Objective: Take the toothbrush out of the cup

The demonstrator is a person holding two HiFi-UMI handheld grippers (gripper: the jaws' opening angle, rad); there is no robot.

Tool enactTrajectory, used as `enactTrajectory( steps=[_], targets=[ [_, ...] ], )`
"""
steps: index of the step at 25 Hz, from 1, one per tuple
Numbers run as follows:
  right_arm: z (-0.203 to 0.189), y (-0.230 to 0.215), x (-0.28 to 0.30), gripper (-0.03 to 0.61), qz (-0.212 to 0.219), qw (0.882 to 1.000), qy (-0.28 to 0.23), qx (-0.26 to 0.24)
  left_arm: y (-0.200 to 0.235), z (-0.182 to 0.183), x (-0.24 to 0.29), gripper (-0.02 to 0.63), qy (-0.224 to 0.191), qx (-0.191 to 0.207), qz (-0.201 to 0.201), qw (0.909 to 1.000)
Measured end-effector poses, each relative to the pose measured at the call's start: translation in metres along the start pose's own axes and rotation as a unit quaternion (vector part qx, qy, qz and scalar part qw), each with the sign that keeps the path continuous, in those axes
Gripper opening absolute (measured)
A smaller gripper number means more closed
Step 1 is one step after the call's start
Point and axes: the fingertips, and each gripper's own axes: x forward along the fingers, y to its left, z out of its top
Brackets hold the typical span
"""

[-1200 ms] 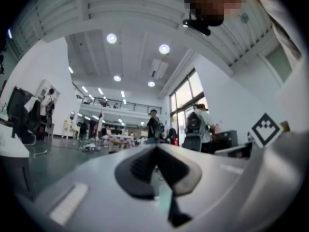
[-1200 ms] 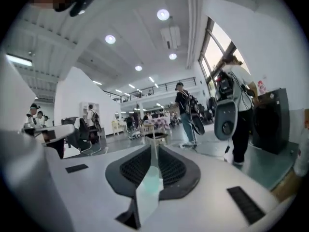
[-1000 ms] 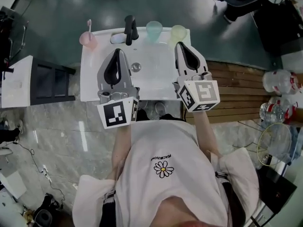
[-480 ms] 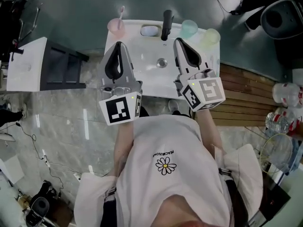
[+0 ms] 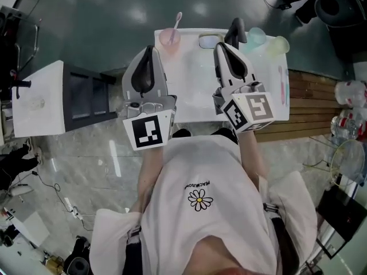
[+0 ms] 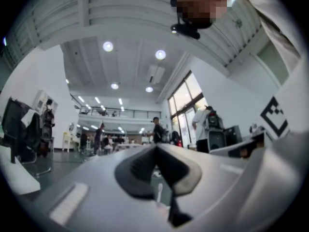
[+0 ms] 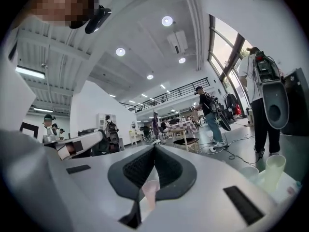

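Note:
A pink cup [image 5: 170,38] stands at the back edge of the white sink [image 5: 189,96], with a pink toothbrush [image 5: 178,20] upright in it. My left gripper [image 5: 150,49] hovers over the sink's left rim, just short of the cup and a little left of it. Its jaws are shut and hold nothing [image 6: 155,147]. My right gripper [image 5: 219,46] is over the basin, to the right of the cup, also shut and bare [image 7: 154,145]. Below its closed tips the right gripper view shows the pink cup [image 7: 150,191]. The toothbrush [image 6: 159,193] shows under the left gripper's tips.
A black faucet [image 5: 235,30] stands behind the right gripper, with a green cup [image 5: 256,36] and a yellow cup [image 5: 280,44] beside it. Something thin and pink [image 5: 281,85] lies on the sink's right side. A dark shelf [image 5: 83,99] and a white table [image 5: 37,99] are at left.
The head view has swung left, so the sink and cups now sit further right in the frame. Both grippers stay shut and side by side over the sink.

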Motion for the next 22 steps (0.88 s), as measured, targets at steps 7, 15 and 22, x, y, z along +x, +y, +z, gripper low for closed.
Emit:
enactTrajectory(
  steps=[7,15,22],
  targets=[
    [-0.017,-0.007,0.056,0.022,-0.029,0.999,0.028,0.010,0.041,-0.007,0.008,0.006,-0.003,-0.010,-0.013,0.9999],
    [-0.128,-0.022,0.146,0.143,-0.008,0.974,0.209,0.087,0.065,-0.027,0.006,0.006,0.012,-0.026,-0.002,0.9996],
    [-0.180,-0.035,0.183,0.057,-0.019,0.953,0.264,0.149,0.074,-0.049,-0.006,0.006,0.049,-0.022,0.007,0.9985]
  ],
)
